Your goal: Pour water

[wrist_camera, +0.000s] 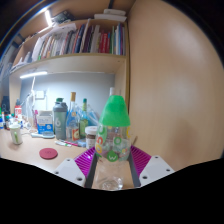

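- Looking along your claw (110,163), you see a clear bottle (113,135) with a green cap (115,109) standing upright between the two fingers.
- Both magenta pads (88,157) sit close against the bottle's lower sides, but you cannot tell whether they press on it or leave a small gap.
- A clear glass (109,183) shows low between the fingers, nearer to you than the bottle; its contents are not readable.
- Your worktop (40,165) is light wood, with a round red coaster (48,153) lying flat to the left of the fingers.
- Beyond the coaster, a cluster of jars and bottles (66,120) stands against the back wall.
- Above them, a shelf (75,62) carries a row of books (85,40), lit by a strip light (33,74) beneath it.
- A plain beige wall (175,80) rises to the right of the bottle.
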`<state>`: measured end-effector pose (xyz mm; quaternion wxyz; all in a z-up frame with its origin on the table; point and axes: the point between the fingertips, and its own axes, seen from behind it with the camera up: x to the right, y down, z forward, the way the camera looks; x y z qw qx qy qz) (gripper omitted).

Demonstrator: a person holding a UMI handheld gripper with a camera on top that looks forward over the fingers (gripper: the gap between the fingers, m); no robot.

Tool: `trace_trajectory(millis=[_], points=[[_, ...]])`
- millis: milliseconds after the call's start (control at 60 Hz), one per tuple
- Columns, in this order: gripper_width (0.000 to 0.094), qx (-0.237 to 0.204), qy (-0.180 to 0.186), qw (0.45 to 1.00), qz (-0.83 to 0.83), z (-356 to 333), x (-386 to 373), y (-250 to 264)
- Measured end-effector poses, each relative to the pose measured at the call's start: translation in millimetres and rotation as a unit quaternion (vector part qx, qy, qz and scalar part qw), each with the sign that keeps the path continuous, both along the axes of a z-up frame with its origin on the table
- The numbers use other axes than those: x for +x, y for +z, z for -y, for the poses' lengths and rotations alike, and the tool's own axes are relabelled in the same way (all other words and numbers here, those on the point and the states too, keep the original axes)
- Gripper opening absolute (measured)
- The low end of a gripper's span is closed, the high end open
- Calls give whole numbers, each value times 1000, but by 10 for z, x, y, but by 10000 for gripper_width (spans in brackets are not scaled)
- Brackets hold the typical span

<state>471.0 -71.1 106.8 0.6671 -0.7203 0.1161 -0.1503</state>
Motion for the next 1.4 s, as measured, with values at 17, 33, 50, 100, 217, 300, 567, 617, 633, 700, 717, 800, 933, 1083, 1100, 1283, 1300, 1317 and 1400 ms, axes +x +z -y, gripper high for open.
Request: trace_trajectory(millis=[17, 33, 50, 100, 217, 300, 567, 617, 633, 700, 717, 800, 933, 1083, 1100, 1283, 1300, 1317, 1400], points=[[558, 3, 2, 1000, 1, -24, -7, 7], [549, 6, 3, 1000, 3, -45, -15, 16], [536, 5, 5, 1000, 6, -62, -23, 12], [502, 4, 12, 1000, 20, -101, -63, 19], [444, 16, 8, 1000, 26, -115, -122, 31], [434, 17, 14, 1000, 16, -153, -216, 28], [425, 11, 63, 989, 136, -680, -1047, 834], [425, -2, 65, 975, 213, -852, -1300, 1088], [425, -6, 65, 968, 243, -909, -1383, 1169], [425, -28, 69, 925, 372, -1150, -1770, 1419], [424, -33, 69, 911, 405, -1208, -1873, 1462], [423, -58, 63, 825, 559, -1461, -2328, 1573], [420, -105, 81, 685, 717, -1753, -2821, 1396], [421, -122, 67, 558, 818, -2031, -3230, 1268], [421, -124, 66, 543, 828, -2061, -3275, 1266], [422, -136, 66, 413, 898, -2249, -3658, 1137], [422, -136, 67, 408, 900, -2260, -3680, 1124], [421, -137, 67, 403, 902, -2268, -3701, 1111], [421, -143, 67, 378, 912, -2289, -3761, 1072]])
